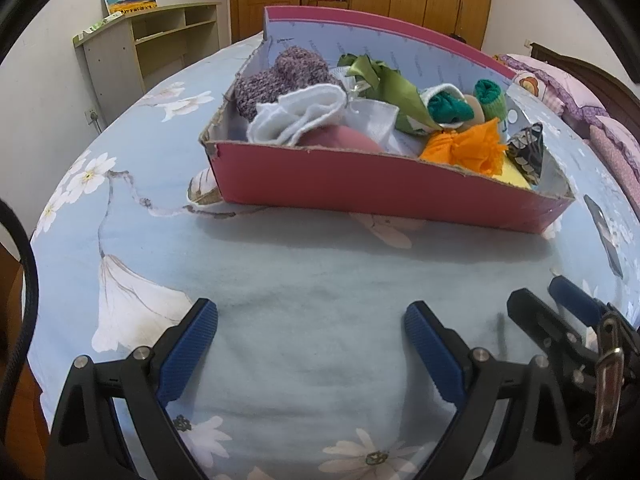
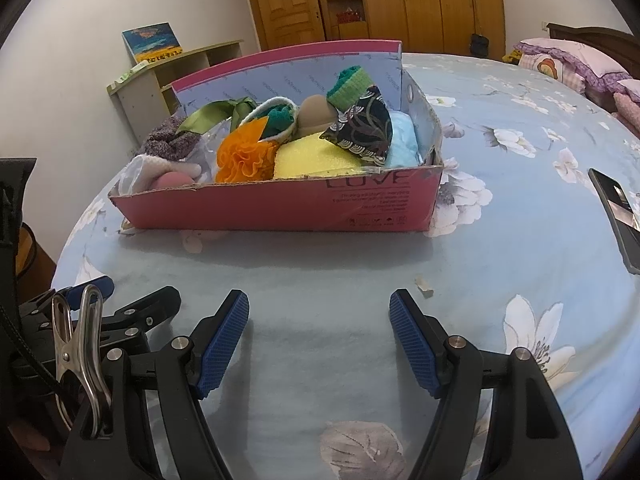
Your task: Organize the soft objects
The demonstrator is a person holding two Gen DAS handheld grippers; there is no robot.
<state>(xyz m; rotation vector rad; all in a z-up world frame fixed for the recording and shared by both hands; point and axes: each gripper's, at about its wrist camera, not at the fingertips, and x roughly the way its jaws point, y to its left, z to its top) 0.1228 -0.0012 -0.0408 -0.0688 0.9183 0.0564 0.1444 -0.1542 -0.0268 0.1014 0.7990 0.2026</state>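
Socks and other soft things fill the pink cardboard box (image 2: 280,208) that sits on the far part of the blue flowered bed sheet (image 2: 320,280). In the box, a fuzzy purple knit sock (image 1: 276,76) lies at the far left, with a white fluffy cloth (image 1: 296,114) just beside it. An orange ruffled cloth flower (image 2: 242,156) sits near the front wall, touching a yellow sponge (image 2: 316,160). A dark patterned cloth pouch (image 2: 362,128) leans on a light blue towel (image 2: 404,140) at the right end. The left gripper (image 1: 310,322) is open, with nothing between its blue pads, and it hangs over the bare sheet. The right gripper (image 2: 320,310) is open and empty too, close beside the left one. A black phone (image 2: 618,216) lies on the sheet, far to the right.
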